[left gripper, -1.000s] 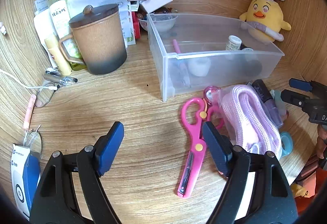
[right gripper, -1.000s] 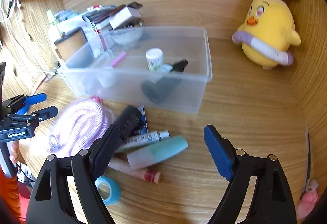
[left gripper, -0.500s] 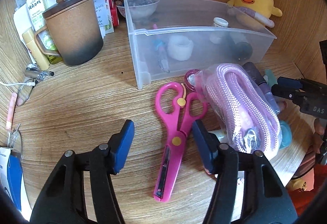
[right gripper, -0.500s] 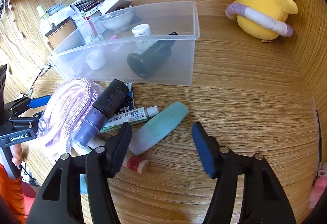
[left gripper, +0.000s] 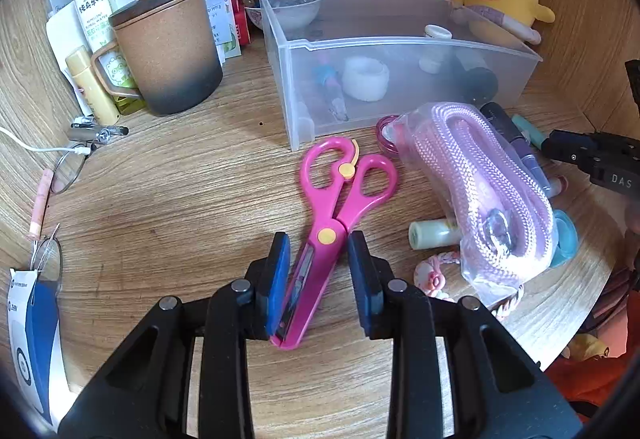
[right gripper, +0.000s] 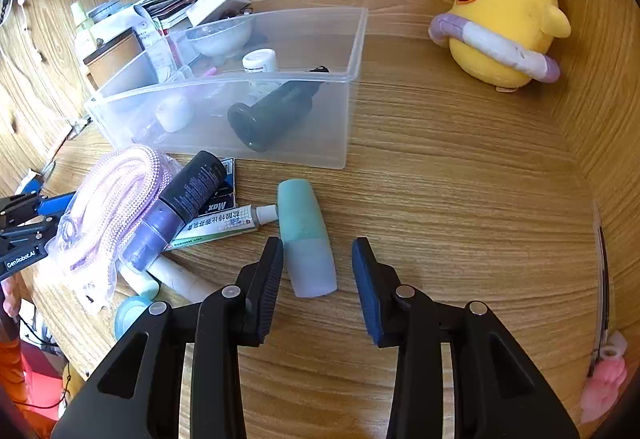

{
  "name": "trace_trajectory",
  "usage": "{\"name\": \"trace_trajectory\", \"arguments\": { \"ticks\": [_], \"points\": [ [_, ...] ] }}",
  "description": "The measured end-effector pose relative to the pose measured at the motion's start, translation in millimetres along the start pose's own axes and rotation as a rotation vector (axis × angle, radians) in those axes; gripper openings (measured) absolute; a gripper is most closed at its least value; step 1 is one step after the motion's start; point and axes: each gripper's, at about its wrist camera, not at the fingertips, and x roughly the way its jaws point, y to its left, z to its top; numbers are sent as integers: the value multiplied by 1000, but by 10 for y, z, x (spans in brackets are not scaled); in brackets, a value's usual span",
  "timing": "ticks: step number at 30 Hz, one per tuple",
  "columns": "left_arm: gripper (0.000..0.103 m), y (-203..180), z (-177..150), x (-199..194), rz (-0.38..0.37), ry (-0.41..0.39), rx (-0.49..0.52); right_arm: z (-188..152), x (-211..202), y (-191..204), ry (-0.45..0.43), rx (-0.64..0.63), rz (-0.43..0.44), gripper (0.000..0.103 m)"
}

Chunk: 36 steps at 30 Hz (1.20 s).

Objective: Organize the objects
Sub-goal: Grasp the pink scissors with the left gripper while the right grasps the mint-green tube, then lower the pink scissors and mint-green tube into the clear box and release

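Pink scissors [left gripper: 335, 215] lie on the wooden desk. My left gripper [left gripper: 319, 255] is open, and its jaws straddle the scissors' blades without gripping them. A teal tube [right gripper: 306, 235] lies on the desk. My right gripper [right gripper: 317, 259] is open with its jaws on either side of the tube's pale end. A clear plastic bin [left gripper: 400, 51] [right gripper: 352, 51] holds a dark bottle [right gripper: 276, 113], a white jar [right gripper: 260, 61] and a white roll [left gripper: 365, 79]. A bagged lilac rope [left gripper: 484, 187] [right gripper: 112, 207] lies in front of the bin.
A brown lidded mug [left gripper: 168, 47], a spray bottle [left gripper: 94, 3] and papers stand at the left. A yellow chick plush [right gripper: 508, 19] sits at the back right. A dark purple bottle [right gripper: 180, 207], an ointment tube [right gripper: 224, 227] and small pots lie beside the rope.
Both grippers have moved forward and down and narrowed. The left jaws now flank the scissors' blades; the right jaws now flank the teal tube.
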Motion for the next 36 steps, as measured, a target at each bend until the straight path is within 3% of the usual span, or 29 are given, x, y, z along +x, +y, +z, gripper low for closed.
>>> {"name": "trace_trajectory", "arguments": {
  "ticks": [3, 5, 8, 19, 23, 36],
  "points": [
    [30, -23, 66, 49, -13, -2, 13, 32, 61, 35, 2, -18, 5, 33],
    [24, -54, 97, 70, -21, -7, 28, 44, 79, 61, -6, -28, -2, 32],
    [21, -61, 88, 62, -22, -14, 24, 43, 87, 63, -12, -23, -4, 23],
    [20, 141, -159, -189, 5, -54, -123, -48, -206, -85, -77, 44, -19, 23],
    [20, 159, -162, -349, 30, -104, -156, -30, -377, -102, -118, 55, -18, 23],
    [20, 125, 257, -777, 32, -286, -158, 257, -740, 14, -267, 34, -6, 23]
  ]
}}
